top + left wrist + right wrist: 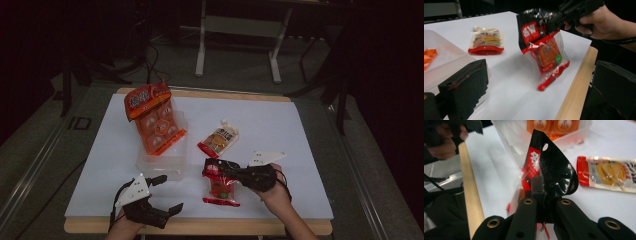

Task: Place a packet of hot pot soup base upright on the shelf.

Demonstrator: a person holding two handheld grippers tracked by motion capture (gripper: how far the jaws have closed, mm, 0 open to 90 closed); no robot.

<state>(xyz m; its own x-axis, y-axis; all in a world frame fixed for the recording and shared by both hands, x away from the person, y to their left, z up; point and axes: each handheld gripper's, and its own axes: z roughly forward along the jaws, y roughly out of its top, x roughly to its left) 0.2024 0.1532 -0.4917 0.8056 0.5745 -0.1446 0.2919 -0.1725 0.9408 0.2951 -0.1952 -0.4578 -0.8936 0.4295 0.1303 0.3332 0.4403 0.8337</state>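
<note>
A black-and-red snack packet with a clear window hangs tilted just above the white table top, near the front edge. My right gripper is shut on its black top flap, which stands pinched between the jaws in the right gripper view. In the left gripper view the packet dangles from that gripper, its lower edge close to the table. My left gripper rests at the front left, open, with nothing between its fingers, pointing toward the packet.
A clear plastic tub sits left of centre with an orange multi-pack leaning in it. A yellow-and-white pouch lies flat behind the packet. The wooden table edge runs along the front.
</note>
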